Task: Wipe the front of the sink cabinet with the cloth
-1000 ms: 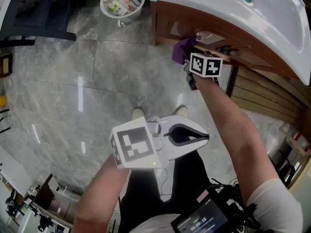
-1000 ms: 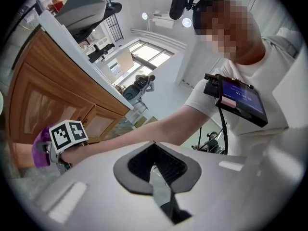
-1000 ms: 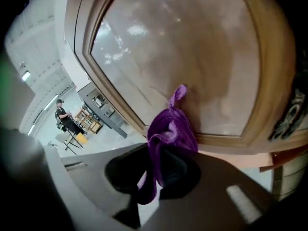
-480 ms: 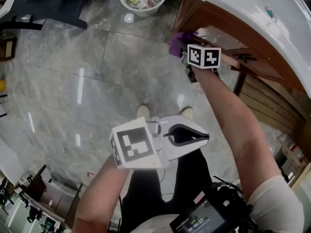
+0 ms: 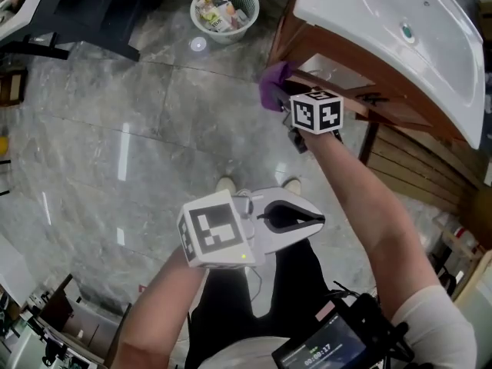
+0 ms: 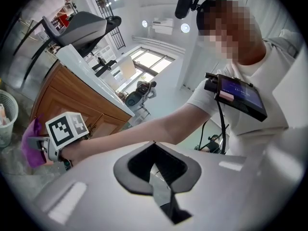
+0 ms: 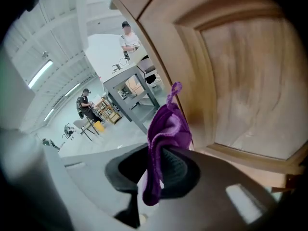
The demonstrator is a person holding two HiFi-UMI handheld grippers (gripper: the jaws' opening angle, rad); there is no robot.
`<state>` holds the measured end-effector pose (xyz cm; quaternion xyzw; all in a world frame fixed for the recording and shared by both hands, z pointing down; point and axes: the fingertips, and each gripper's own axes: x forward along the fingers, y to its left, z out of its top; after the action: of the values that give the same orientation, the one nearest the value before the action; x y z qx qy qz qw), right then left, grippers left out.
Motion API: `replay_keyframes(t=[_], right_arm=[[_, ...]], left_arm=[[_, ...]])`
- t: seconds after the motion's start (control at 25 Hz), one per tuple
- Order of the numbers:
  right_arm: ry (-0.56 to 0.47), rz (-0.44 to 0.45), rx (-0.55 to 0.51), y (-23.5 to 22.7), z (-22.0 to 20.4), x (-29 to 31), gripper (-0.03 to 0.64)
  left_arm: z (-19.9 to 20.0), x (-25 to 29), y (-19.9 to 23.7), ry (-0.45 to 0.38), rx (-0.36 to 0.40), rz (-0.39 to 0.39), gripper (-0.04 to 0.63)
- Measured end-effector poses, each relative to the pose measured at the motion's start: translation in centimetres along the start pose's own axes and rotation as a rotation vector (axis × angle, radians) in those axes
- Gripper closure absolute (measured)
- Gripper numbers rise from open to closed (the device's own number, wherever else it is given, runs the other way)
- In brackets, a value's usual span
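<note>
Cloth (image 5: 273, 85), purple: clamped between the jaws of the right gripper (image 5: 286, 97), bunched and pressed against the left edge of the sink cabinet (image 5: 301, 46) front. In the right gripper view the cloth (image 7: 163, 129) hangs in a fold over the closed jaws of the right gripper (image 7: 161, 170), touching the frame of a panelled wooden door (image 7: 240, 81).

Left gripper (image 5: 311, 221): held low near the person's body, well apart from the cabinet, jaws together with nothing between them. The left gripper view confirms this for the left gripper (image 6: 156, 174).

Washbasin (image 5: 384, 29): white, seated on top of the cabinet, drain visible.

Waste basket (image 5: 224, 10): white, perforated, holding litter, on the floor just left of the cabinet.

Floor (image 5: 115, 129): grey polished marble tile with light reflections.

Dark frame (image 5: 77, 6): upper left, on the floor, well apart from the cabinet.

Slatted wooden panel (image 5: 415, 167): right of the cabinet, behind the right forearm.

Shoes (image 5: 225, 184): two pale toes, below the right gripper.

Chest-mounted screen (image 5: 323, 348): bottom edge.
</note>
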<state>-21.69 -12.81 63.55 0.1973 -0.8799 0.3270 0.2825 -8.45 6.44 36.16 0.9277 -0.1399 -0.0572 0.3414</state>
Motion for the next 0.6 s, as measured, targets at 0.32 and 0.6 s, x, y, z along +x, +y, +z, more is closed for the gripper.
replay_keyframes(t=[0.32, 0.6], right_arm=[[-0.058, -0.002, -0.027, 6.4, 1.3, -13.5, 0.561], [-0.139, -0.008, -0.055, 14.8, 2.7, -29.3, 0.561]], left_arm=[[3.9, -0.5, -7.4, 0.044, 0.010, -0.039, 0.589], [8.6, -1.0, -15.9, 0.065, 0.057, -0.018, 0.589]])
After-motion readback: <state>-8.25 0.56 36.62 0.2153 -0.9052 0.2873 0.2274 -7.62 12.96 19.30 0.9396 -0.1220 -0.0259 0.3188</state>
